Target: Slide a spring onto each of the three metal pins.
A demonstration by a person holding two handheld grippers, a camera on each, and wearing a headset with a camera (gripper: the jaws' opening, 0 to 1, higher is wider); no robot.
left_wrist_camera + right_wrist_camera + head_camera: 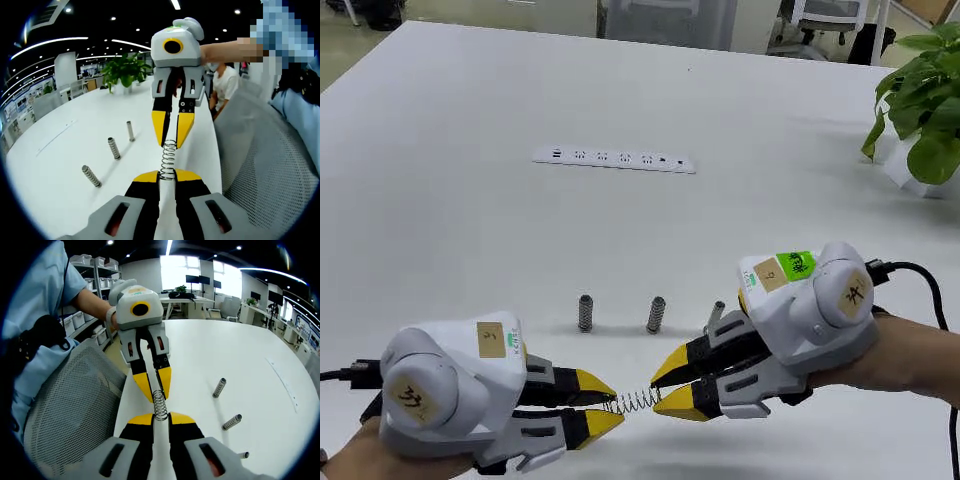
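My left gripper (616, 405) carries a tan sticker (491, 340) on top with what looks like a handwritten 5, and a second tan sticker on its rounded back with a scrawled mark I cannot read. My right gripper (657, 392) has a tan sticker with what may be a 9. Beside it is a bright green label (798, 264) whose print is too small to make out, and another handwritten character sits on its back cap. Both grippers hang low over the near edge of the white table (470, 220), their yellow tips pointing at each other. A loose spring (636, 401) is stretched in the air between them. My left jaws are pinched nearly together on one end of it. My right jaws are drawn in to about the spring's width around the other end, with the coil sitting between the tips. Just beyond the grippers three pins stand upright in a row. The first pin (585, 313) and the second pin (656, 315) each wear a spring already. The third pin (716, 314) is bare metal, close behind my right gripper's fingers. Farther back a white power strip (615, 159) lies flat on the table, and a leafy green plant (920, 100) stands at the far right edge.
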